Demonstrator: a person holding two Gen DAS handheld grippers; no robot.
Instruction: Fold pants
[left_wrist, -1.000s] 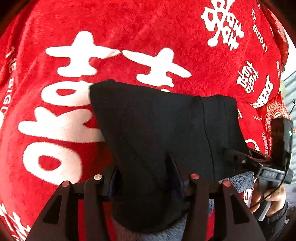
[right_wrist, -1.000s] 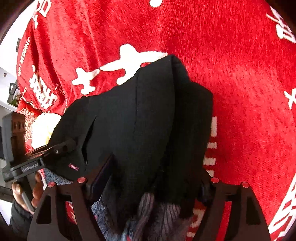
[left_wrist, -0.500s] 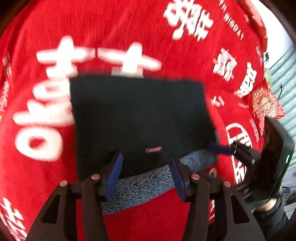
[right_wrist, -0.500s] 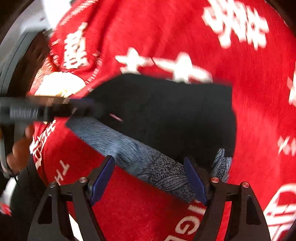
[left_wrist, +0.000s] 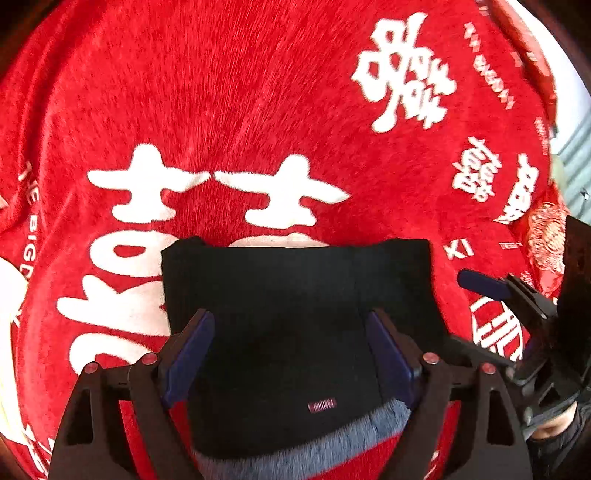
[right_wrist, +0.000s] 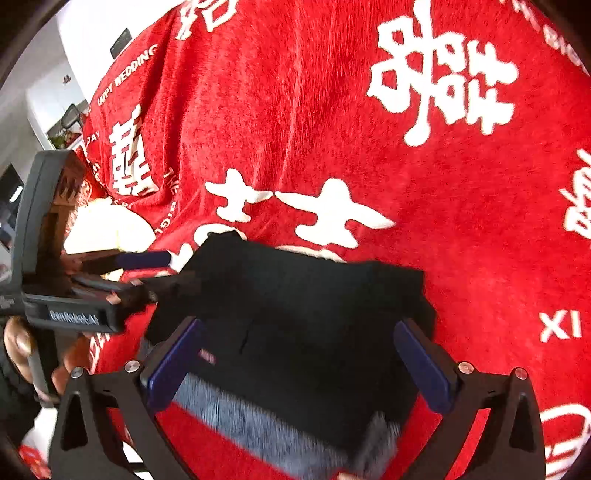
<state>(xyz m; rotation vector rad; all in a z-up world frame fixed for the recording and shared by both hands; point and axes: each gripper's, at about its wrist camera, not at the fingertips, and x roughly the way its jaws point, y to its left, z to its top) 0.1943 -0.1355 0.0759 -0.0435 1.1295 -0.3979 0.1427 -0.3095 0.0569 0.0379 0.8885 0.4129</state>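
The black pants lie folded into a flat rectangle on the red blanket, with a grey patterned lining strip showing along the near edge. My left gripper hovers above them; its jaws are opening and the blue pads touch nothing. In the right wrist view the same pants lie below my right gripper, whose jaws are also opening wide, clear of the cloth. Each gripper shows at the side of the other's view, the right one and the left one.
The red blanket with large white characters covers the whole surface. A person's hand holds the left gripper's handle at the left edge. A red patterned cushion lies at the right, and white furniture stands beyond the blanket.
Both grippers let go of the pants, spread their jaws and lifted back. The pants, bunched and held a second ago, now lie flat and folded on the blanket.
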